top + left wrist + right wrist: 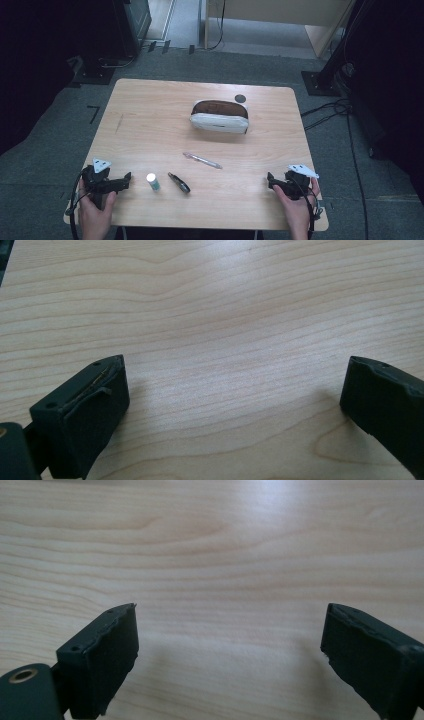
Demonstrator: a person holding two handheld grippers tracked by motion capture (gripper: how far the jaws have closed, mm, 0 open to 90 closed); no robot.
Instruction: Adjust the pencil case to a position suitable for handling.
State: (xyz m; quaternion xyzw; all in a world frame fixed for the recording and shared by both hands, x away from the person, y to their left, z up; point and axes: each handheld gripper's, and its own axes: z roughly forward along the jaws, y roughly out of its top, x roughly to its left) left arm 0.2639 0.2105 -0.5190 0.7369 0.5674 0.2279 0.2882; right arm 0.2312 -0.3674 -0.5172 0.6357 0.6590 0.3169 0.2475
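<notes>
**Small, light things along the desk's near edge: grip them at mid-length**

Your two hands sit nearest, at the desk's (pixel 150 100) near corners. The left gripper (pixel 125 178) rests by the near left corner, and in the left gripper view its jaws stand wide over bare wood, nothing between them. The right gripper (pixel 270 179) by the near right corner is the same: jaws wide apart and empty.

Closest to the left gripper is a small white-capped tube (pixel 153 181), standing upright just beside it toward the near edge. It looks light, stiff and smooth, so it may tip or squirt out. Take it low on the body, square across.

Just right of it lies a dark slim clip-like item (pixel 179 182), flat on the wood and hard to make out. Pinch it across its narrow width at the middle. Farther in, toward the desk's centre, a clear pen (pixel 202 160) lies slantwise. It is likely to roll, so close on the barrel's middle.

Toward the far edge sits an open white pouch (pixel 219 122). It is soft and will sag; hold its rim.
</notes>
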